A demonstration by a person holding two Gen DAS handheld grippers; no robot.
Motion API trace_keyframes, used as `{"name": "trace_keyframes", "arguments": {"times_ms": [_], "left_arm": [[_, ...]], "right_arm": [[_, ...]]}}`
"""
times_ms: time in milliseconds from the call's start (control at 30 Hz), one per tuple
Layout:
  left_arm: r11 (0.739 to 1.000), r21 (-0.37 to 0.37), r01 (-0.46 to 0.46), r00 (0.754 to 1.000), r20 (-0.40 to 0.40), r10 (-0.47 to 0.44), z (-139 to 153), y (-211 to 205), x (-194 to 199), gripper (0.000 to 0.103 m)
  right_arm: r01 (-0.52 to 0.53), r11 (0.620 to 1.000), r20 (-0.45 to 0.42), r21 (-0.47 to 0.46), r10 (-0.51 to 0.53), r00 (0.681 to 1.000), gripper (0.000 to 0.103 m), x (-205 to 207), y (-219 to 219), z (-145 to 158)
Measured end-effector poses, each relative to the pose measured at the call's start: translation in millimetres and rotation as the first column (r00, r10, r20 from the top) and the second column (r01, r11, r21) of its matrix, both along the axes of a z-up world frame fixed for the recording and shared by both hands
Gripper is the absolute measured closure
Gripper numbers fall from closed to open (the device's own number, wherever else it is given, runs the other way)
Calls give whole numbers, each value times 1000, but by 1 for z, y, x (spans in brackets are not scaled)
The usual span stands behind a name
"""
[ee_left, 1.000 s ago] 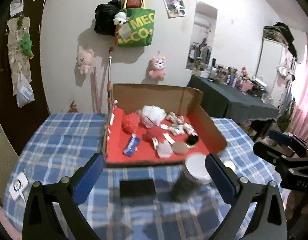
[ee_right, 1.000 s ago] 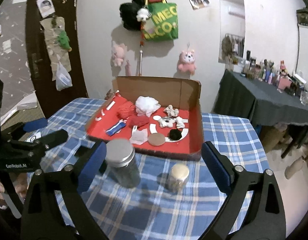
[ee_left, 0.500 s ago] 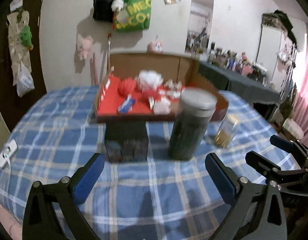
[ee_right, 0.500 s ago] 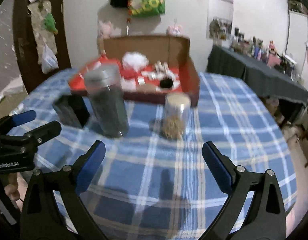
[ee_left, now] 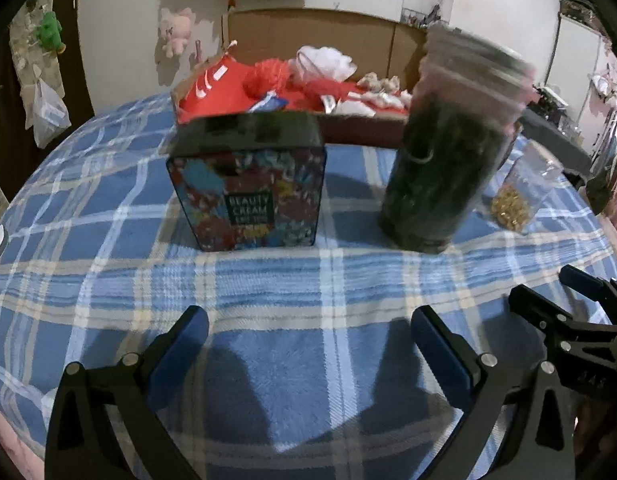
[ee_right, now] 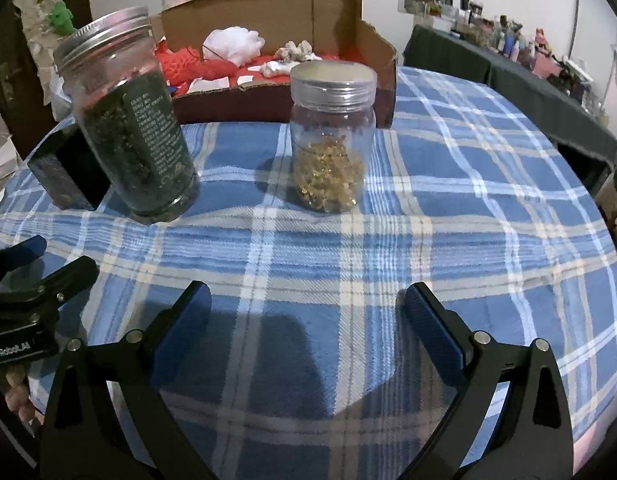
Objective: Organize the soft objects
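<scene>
On the table (ee_right: pixel 448 200): two jars (ee_right: pixel 128 120) (ee_right: pixel 332 136), one tin (ee_left: pixel 248 188), one box (ee_right: pixel 268 20).

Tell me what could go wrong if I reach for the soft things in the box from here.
The tall jar, small jar and tin stand between both open hand-held grippers, left and right, and the cardboard box. Reaching straight across could topple a jar. The box's front wall might also catch a finger.

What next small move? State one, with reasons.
Probably lift the right hand-held gripper up and forward over the clear plastic jar of yellow beads: both grippers are open and empty, low over the blue plaid tablecloth, the soft items behind in the cardboard box.
</scene>
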State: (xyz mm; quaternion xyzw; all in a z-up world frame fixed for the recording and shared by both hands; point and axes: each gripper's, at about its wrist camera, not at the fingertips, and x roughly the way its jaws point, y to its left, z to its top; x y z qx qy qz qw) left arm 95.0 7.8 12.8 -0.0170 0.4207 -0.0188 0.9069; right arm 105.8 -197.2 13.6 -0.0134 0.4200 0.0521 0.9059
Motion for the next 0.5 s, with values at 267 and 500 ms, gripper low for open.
{"name": "trace_keyframes", "arguments": {"times_ms": [267, 500], "left_arm": [[999, 44, -14, 1000, 9, 13, -2, -6, -2, 0], [999, 43, -15, 1000, 9, 15, -1, -6, 0, 0]], "right_arm": [[16, 1000, 17, -6, -16, 1000, 3, -4, 1, -2], [16, 1000, 17, -7, -16, 1000, 3, -3, 1, -2]]}}
